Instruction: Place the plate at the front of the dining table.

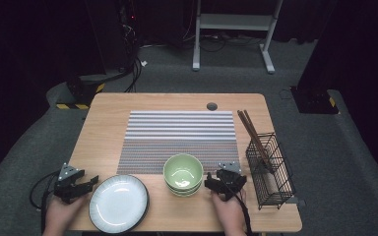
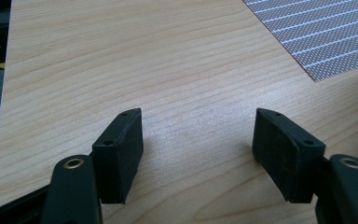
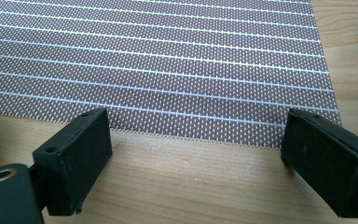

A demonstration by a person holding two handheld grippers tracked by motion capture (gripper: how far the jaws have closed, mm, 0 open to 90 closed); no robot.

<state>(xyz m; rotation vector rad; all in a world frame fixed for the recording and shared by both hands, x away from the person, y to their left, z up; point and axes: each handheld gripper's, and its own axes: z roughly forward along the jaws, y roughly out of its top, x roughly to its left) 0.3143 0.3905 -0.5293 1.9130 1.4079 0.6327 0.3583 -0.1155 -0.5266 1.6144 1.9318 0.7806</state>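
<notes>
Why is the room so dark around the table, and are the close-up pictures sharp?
High view: light falls on the table while the room behind is nearly black; the plate looks slightly soft. Left gripper view: wood grain sharp, soft shadows under the pads. Right gripper view: the mat weave is crisp, no glare.

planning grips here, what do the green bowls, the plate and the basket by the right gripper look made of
Green bowls: likely glazed ceramic, with a smooth, glossy sheen. Plate: probably glazed ceramic too, with a pale shiny face and dark rim. Basket: thin black wire mesh, apparently coated metal, with the floor visible through it.
</notes>
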